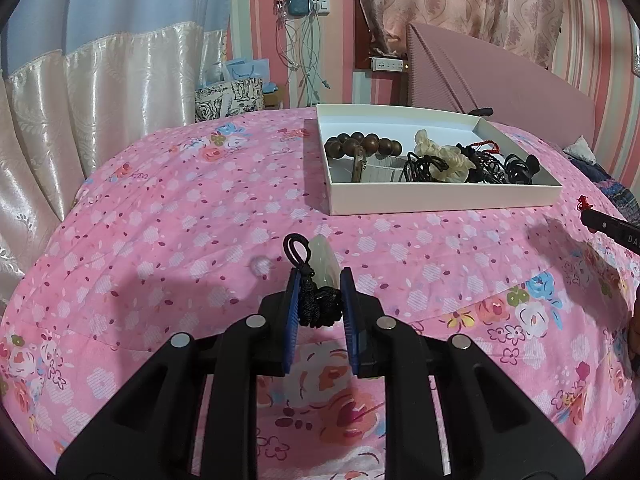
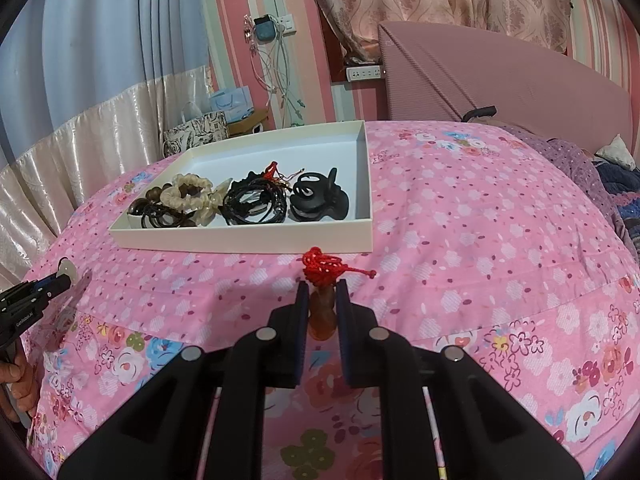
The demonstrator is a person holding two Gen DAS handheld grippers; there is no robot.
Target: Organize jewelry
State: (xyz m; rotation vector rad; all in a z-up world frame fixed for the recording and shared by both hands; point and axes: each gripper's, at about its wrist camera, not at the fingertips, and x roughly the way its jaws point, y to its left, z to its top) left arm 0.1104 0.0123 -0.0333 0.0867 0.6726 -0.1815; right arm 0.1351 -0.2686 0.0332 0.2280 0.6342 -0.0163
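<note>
We see a bed covered in a pink floral sheet (image 1: 192, 216), with a shallow white tray (image 1: 440, 198) resting on it. In the tray lie dark wooden beads (image 1: 362, 145), a cream scrunchie (image 2: 188, 196), a tangle of black cords (image 2: 256, 204) and a black hair claw (image 2: 316, 198). Our left gripper (image 1: 319, 280) is closed narrowly on a pale green pendant (image 1: 326, 258) and its knotted black cord (image 1: 316, 304), held above the sheet in front of the tray. Our right gripper (image 2: 322, 292) pinches an amber-coloured pendant (image 2: 322, 316), possibly a bead, topped with a red knotted cord (image 2: 322, 266), just in front of the tray's near rim.
</note>
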